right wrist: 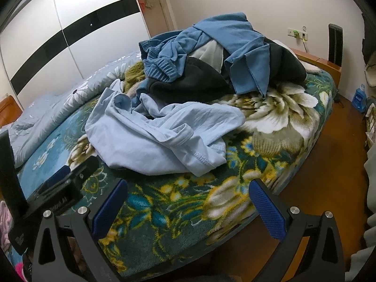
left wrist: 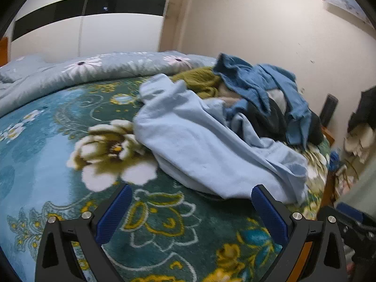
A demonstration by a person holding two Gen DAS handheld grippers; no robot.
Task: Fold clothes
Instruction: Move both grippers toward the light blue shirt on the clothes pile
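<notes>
A crumpled light-blue garment (left wrist: 206,145) (right wrist: 159,138) lies on the floral bed blanket (left wrist: 58,141) (right wrist: 183,206). Behind it sits a heap of clothes: a darker blue garment (left wrist: 263,87) (right wrist: 211,42), a black one (right wrist: 195,82) and an olive knit (left wrist: 202,80). My left gripper (left wrist: 190,195) hovers open just short of the light-blue garment's near edge, nothing between its blue pads. My right gripper (right wrist: 188,190) is open too, over the blanket in front of that garment. The left gripper's body (right wrist: 58,188) shows at the lower left of the right wrist view.
A grey flowered quilt (left wrist: 82,70) lies across the far side of the bed. A white wardrobe with a black band (left wrist: 94,23) stands behind. The bed's right edge drops to a wooden floor (right wrist: 317,169), with a blue bottle (right wrist: 359,98) by the wall.
</notes>
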